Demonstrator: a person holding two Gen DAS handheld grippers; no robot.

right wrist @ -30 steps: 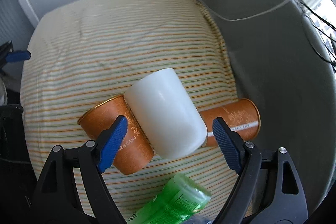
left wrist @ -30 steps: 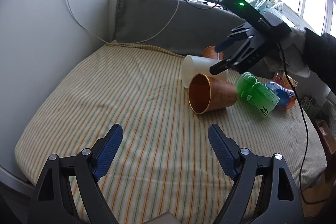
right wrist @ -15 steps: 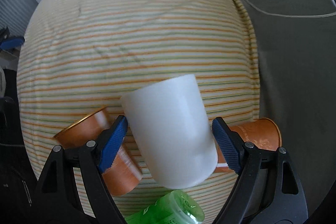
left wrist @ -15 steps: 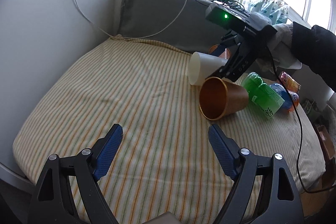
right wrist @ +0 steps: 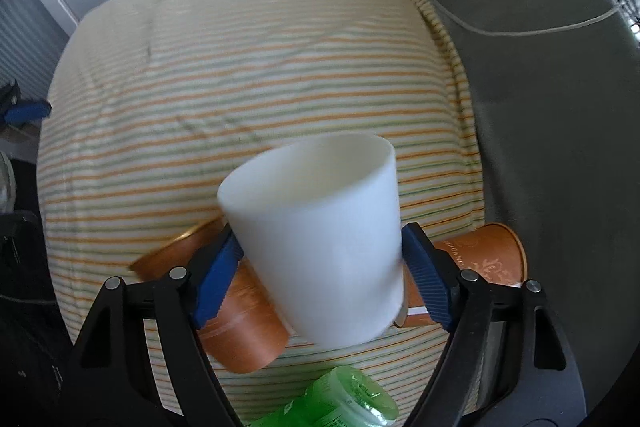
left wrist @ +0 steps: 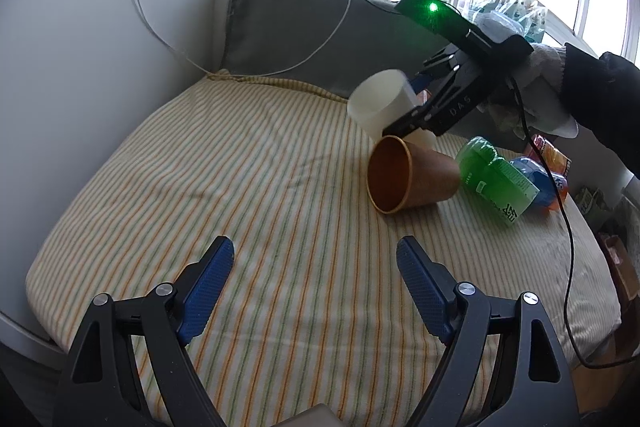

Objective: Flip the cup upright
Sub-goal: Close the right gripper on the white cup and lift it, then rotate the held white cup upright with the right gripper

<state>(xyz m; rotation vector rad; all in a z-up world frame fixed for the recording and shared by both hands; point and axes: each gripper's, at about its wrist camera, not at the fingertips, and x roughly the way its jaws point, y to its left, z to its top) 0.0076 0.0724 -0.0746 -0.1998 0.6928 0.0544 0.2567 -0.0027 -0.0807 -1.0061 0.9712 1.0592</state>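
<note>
- Left wrist view: your left gripper (left wrist: 311, 283) hangs low over the striped mattress (left wrist: 192, 195) with its fingers released and nothing between them; it sits well apart from the cups, so it stays clear of the work.
- Same view: your right gripper (left wrist: 416, 107) has the white cup (left wrist: 378, 103) pinched across its wall near the base, mouth tilted up and away from you, lifted off the bedding just above the brown paper cup (left wrist: 412, 181) lying on its side. The green bottle (left wrist: 496, 179) lies just beside that.
- Against half a second ago, the white cup lay on the mattress behind the brown cup; now it is raised and tipped.
- Right wrist view: the fingers (right wrist: 218, 273) of the right gripper (right wrist: 320, 279) are clenched on the white cup (right wrist: 320, 239), where earlier they merely straddled it. Gripping low leaves the rim free to swing up.
- A second brown cup (right wrist: 476, 259) lies beyond the right finger.
</note>
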